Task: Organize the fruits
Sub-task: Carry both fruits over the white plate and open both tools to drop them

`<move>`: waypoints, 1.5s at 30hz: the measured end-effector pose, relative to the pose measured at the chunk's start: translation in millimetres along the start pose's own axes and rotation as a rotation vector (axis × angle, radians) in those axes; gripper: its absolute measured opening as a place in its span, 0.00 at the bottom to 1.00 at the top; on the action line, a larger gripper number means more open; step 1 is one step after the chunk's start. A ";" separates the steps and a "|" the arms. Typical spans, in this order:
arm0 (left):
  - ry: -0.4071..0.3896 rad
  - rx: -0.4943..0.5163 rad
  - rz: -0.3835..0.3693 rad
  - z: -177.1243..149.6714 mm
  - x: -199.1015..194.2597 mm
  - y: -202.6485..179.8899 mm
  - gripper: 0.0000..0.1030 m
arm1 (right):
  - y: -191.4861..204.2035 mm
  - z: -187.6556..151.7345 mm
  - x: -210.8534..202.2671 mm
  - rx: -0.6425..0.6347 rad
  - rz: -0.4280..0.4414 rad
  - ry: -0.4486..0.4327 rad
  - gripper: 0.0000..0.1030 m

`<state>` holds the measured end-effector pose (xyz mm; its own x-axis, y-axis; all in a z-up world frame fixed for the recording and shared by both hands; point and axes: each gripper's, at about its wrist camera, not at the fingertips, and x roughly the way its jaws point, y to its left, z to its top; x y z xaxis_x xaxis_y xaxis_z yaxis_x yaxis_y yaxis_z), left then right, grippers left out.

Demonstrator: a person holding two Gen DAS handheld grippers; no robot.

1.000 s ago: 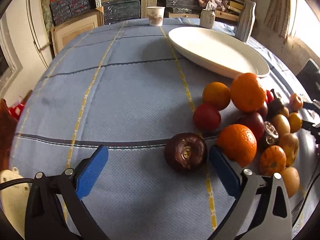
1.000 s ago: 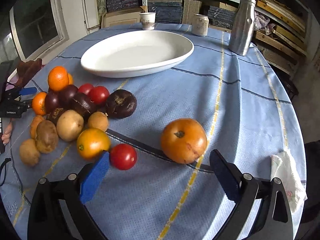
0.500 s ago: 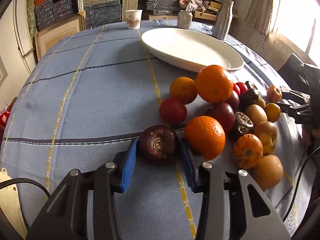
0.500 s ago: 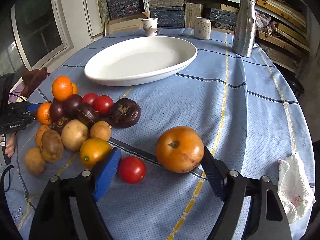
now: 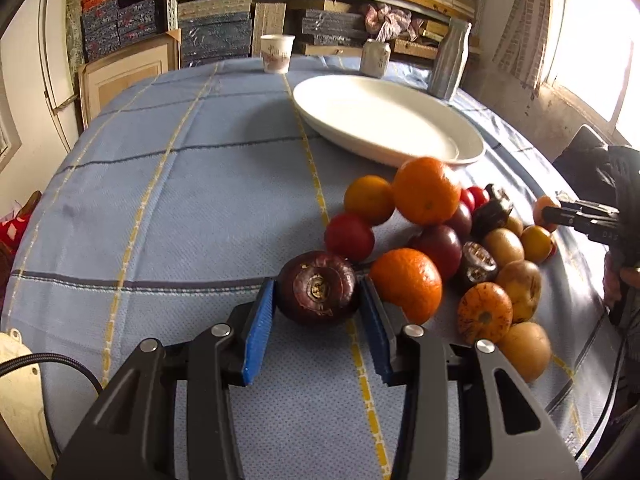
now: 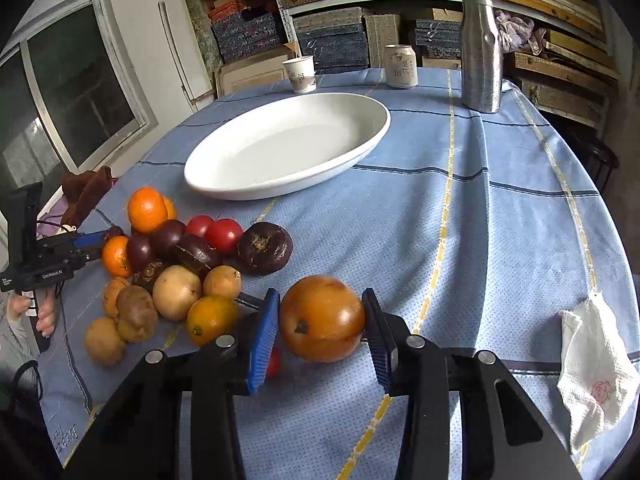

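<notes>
The left tool point(image 5: 318, 308) is closed down onto a dark purple mangosteen point(image 5: 317, 294), one blue pad point(image 5: 258, 332) against each flank of the fruit, which sits on the blue checked cloth of the surface point(image 5: 192, 208) at the near edge of the fruit pile. Just beside the tool's right pad lies an orange point(image 5: 406, 282), touching or almost touching the pad. Behind it are a red tomato point(image 5: 349, 236), a smaller orange point(image 5: 369, 199) and a large orange point(image 5: 426, 190) nearest the white oval platter point(image 5: 384, 120), which holds nothing. Brown and yellow fruits trail off toward the surface's right edge.

The right tool point(image 6: 320, 326) is clamped on a large orange-brown persimmon point(image 6: 322, 318), both blue pads point(image 6: 264, 336) pressing its sides; whether the fruit rests on the cloth or is lifted clear cannot be told. A small red tomato point(image 6: 273, 362) shows partly hidden behind the left pad. To that side lies the heap: a yellow-orange fruit point(image 6: 212, 318), pale brown round fruits point(image 6: 176, 292), dark mangosteens point(image 6: 264, 247), two red tomatoes point(image 6: 224, 234) and an orange point(image 6: 147, 209) at the far end. The left tool point(image 6: 86, 242) appears at the heap's far side, held in a hand point(image 6: 42, 312).

Toward the surface's far edge stand a paper cup point(image 6: 300, 75), a can point(image 6: 401, 66) and a metal bottle point(image 6: 480, 50). A crumpled white tissue point(image 6: 592, 372) lies near the right edge.
</notes>
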<state>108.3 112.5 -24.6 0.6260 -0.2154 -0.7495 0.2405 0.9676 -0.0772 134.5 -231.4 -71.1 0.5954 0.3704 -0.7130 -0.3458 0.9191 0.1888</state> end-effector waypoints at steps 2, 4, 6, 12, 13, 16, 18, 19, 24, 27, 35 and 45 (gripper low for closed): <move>0.004 0.007 0.004 1.1 1.5 -1.5 0.40 | 1.7 -1.2 6.4 -0.015 -0.025 0.019 0.42; 0.021 0.013 0.006 -1.0 6.1 -2.6 0.40 | 0.9 0.9 6.7 -0.010 -0.024 0.018 0.42; 0.038 0.014 0.005 -2.6 9.9 -2.8 0.41 | 1.3 -0.2 6.7 -0.012 -0.026 0.016 0.42; -0.010 -0.017 0.019 15.3 -3.2 5.6 0.40 | 1.6 3.4 1.2 -0.004 -0.030 -0.003 0.41; -0.030 -0.022 0.025 24.3 -7.2 6.3 0.40 | 1.8 8.6 -1.2 -0.001 -0.031 -0.014 0.41; -0.101 -0.025 0.032 62.8 -18.2 4.3 0.40 | 8.0 31.3 -8.7 -0.011 -0.021 -0.057 0.41; -0.124 -0.019 0.013 91.7 -14.4 -2.7 0.40 | 16.5 51.9 -8.1 -0.033 -0.021 -0.084 0.41; -0.126 -0.014 -0.001 107.2 -6.4 -8.4 0.40 | 20.6 63.6 -5.4 -0.036 -0.018 -0.097 0.41; -0.077 -0.046 -0.060 135.5 46.4 -23.6 0.40 | 33.8 106.3 29.2 -0.009 0.026 -0.122 0.42; -0.038 -0.056 -0.075 133.6 71.7 -28.4 0.40 | 35.7 110.7 52.0 0.016 0.049 -0.117 0.43; -0.018 -0.026 -0.102 129.5 87.6 -32.0 0.57 | 37.5 103.4 55.6 -0.027 -0.008 -0.178 0.66; -0.075 -0.060 -0.078 119.6 55.6 -22.0 0.66 | 33.8 91.5 25.9 0.005 -0.029 -0.243 0.85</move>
<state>226.5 63.5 14.1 0.6610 -0.2974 -0.6889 0.2473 0.9532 -0.1741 204.6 -178.5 -21.4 0.7622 0.3646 -0.5349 -0.3226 0.9303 0.1744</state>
